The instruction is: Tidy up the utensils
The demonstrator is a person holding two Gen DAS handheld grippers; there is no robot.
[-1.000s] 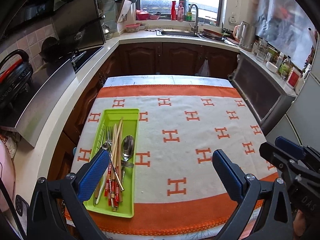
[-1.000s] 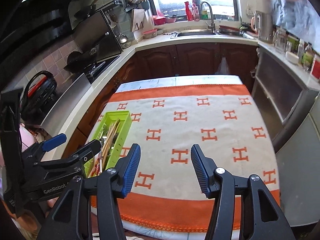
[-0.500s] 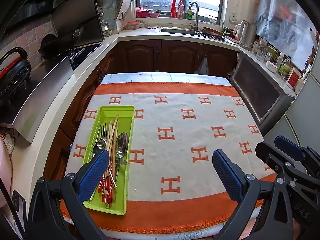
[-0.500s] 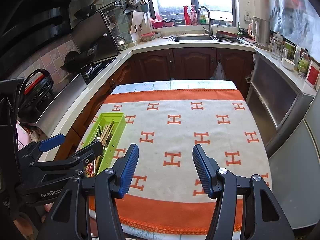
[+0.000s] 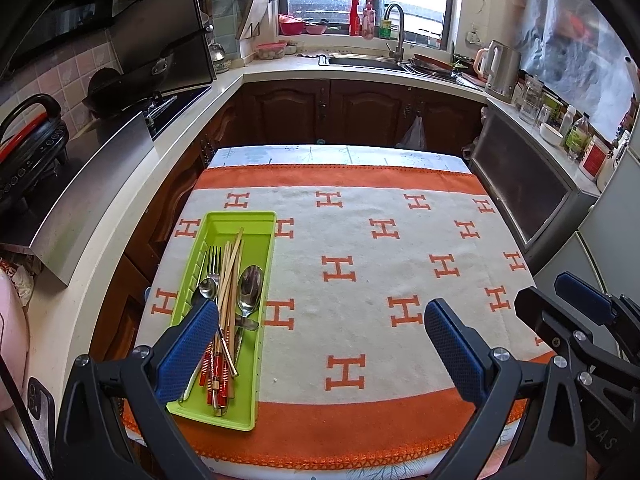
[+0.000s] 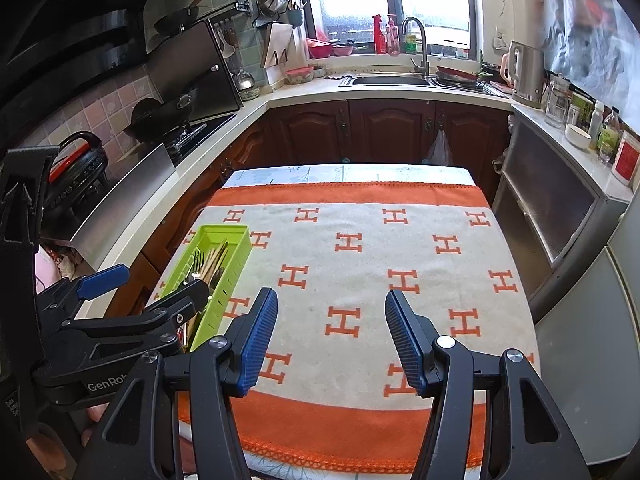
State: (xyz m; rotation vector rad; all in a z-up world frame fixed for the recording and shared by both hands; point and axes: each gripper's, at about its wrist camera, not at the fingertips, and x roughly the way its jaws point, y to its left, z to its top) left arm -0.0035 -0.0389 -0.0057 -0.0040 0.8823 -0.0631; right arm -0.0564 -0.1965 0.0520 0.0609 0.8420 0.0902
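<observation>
Both open grippers (image 5: 320, 344) (image 6: 330, 336) farther back from green tray (image 5: 244, 224) than before.

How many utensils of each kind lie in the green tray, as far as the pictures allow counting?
spoons: 2 (one large, one small)
forks: at least 1; the tines overlap
chopsticks: at least 4; they are bundled, so the exact number is unclear
Total: at least 7, all inside the green tray
</observation>
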